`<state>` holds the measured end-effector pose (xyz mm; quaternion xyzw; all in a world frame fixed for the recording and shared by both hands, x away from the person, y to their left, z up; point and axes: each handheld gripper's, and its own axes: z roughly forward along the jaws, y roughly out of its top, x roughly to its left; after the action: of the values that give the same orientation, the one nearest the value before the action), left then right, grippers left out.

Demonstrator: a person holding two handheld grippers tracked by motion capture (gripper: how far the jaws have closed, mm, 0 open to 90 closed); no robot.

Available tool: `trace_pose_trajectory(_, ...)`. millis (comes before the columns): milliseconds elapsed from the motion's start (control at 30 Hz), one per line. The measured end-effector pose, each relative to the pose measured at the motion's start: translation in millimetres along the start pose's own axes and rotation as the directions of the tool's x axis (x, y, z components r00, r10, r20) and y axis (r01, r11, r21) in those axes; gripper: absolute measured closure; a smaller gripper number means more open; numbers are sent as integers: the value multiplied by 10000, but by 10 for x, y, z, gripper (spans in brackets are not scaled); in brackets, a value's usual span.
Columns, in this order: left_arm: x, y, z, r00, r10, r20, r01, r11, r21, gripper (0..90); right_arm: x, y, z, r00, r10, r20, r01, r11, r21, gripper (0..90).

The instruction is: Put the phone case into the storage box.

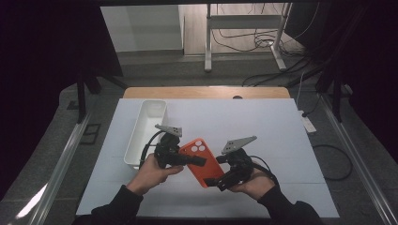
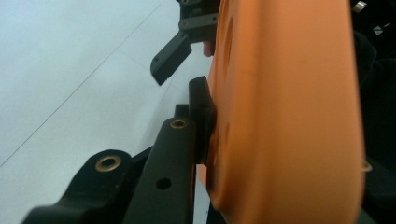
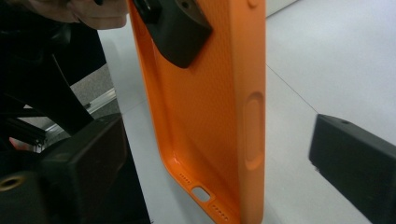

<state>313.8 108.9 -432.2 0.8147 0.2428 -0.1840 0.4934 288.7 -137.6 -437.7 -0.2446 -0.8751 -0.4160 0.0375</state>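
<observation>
The left gripper (image 1: 199, 161), held in the person's left hand (image 1: 152, 172), has its two black jaws closed on the orange rubbery phone case (image 1: 202, 161): in the left gripper view one black pad (image 2: 201, 116) presses flat against the back of the orange phone case (image 2: 289, 116), and in the right gripper view the other pad (image 3: 180, 28) of this gripper sits inside the case (image 3: 210, 107), against its textured inner face. So the case wall is pinched between the two pads near the end with the camera cutout. The right gripper (image 1: 216, 182), in the person's right hand (image 1: 258, 182), has its jaws spread wide apart, one on each side of the case's lower end with the port holes, and they do not touch it; a gap of table shows between the case edge and the right-side jaw. The case is lifted above the white table sheet (image 1: 263, 126), tilted, between the two grippers near the front middle of the table. A white rectangular plastic bin (image 1: 145, 131) stands on the sheet just behind and to the left of the left gripper. Beyond the sheet a wooden table edge (image 1: 206, 92) is visible, and cables (image 1: 263, 40) lie on the floor behind.
</observation>
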Motion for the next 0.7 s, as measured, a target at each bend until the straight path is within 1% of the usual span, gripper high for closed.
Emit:
trace_pose_trajectory(67, -5, 0, 4, 10000, 1, 49, -1, 10000, -30, 840, -9, 1, 5, 9999, 74, -91, -73, 9999, 97, 162)
trace_pose_trajectory(100, -9, 0, 8, 10000, -2, 44, 2, 10000, 5, 840, -14, 0, 7, 9998, 105, -141, -103, 9999, 128, 218)
trace_pose_trajectory(133, -9, 1, 13, 10000, 17, 65, -17, 10000, 25, 840, -19, -1, 5, 9996, 54, -264, -50, 9998, 171, 294)
trace_pose_trajectory(167, -9, 1, 13, 10000, 17, 65, -17, 10000, 25, 840, -19, -1, 5, 9996, 54, -264, -50, 9998, 171, 294)
trace_pose_trajectory(200, -10, 1, 18, 10000, 43, 89, -44, 10000, 41, 840, -18, -2, 1, 9995, 5, -318, 1, 9999, 165, 341)
trace_pose_trajectory(233, -12, 1, 23, 9999, 64, 96, -65, 10000, 65, 839, -21, -1, -4, 9992, -56, -402, 60, 9999, 100, 413)
trace_pose_trajectory(300, -18, 2, 32, 9999, 59, 128, -60, 9999, 86, 839, -34, -2, -16, 9971, -30, -761, 30, 10000, -3, 502)
trace_pose_trajectory(333, -20, 1, 37, 9998, 75, 186, -77, 9999, 82, 838, -40, -2, -21, 9962, 30, -865, -37, 10000, -88, 535)
trace_pose_trajectory(367, -20, 1, 38, 9997, 68, 224, -69, 9999, 75, 838, -56, -5, -33, 9940, 104, -1087, -127, 9997, -206, 597)
trace_pose_trajectory(400, -22, 1, 38, 9996, 42, 276, -44, 10000, 55, 837, -70, -8, -45, 9925, 131, -1212, -173, 9993, -340, 647)
trace_pose_trajectory(467, -23, 3, 38, 9993, 122, 340, -124, 9999, 52, 833, -95, -16, -59, 9908, 120, -1349, -176, 9990, -409, 703)
trace_pose_trajectory(533, -31, 3, 46, 9993, 148, 353, -151, 9999, 66, 820, -120, -23, -63, 9873, 68, -1589, -122, 9994, -331, 750)
trace_pose_trajectory(567, -30, 1, 49, 9992, 156, 362, -158, 9999, 54, 803, -130, -26, -61, 9858, 15, -1680, -70, 9995, -320, 782)
trace_pose_trajectory(600, -30, 1, 49, 9992, 156, 362, -158, 9999, 54, 762, -135, -27, -66, 9835, -42, -1806, -3, 9997, -251, 828)
trace_pose_trajectory(667, -26, -4, 47, 9995, 201, 262, -201, 9998, 2, 742, -115, -16, -70, 9821, -145, -1876, 111, 9998, -193, 846)
trace_pose_trajectory(700, -20, -7, 45, 9992, 205, 331, -204, 9998, -25, 742, -115, -16, -70, 9821, -145, -1876, 111, 9998, -193, 846)
